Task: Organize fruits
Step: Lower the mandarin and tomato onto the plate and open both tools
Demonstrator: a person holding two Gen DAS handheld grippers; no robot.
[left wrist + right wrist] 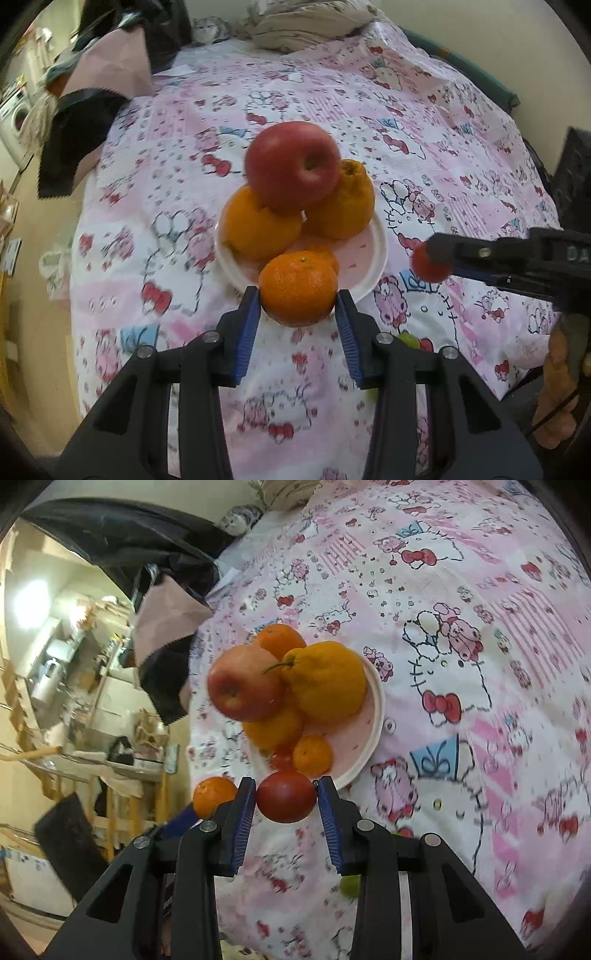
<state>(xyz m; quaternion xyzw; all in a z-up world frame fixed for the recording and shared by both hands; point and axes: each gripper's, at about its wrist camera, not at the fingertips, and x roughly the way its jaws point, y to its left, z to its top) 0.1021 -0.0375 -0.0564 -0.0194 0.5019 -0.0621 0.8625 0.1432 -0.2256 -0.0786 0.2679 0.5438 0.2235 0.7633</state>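
Mandarin (298, 291) gripped left, red fruit (286, 796) gripped right, second mandarin (312, 755) right view only

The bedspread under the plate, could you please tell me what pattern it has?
The bedspread is pink and white patchwork printed with cartoon cats and red bows, best seen in the right wrist view.

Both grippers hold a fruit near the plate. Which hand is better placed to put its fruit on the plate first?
Probably the left. The left gripper holds its mandarin right at the plate rim. The right gripper, with its small red fruit, is off to the plate's side.
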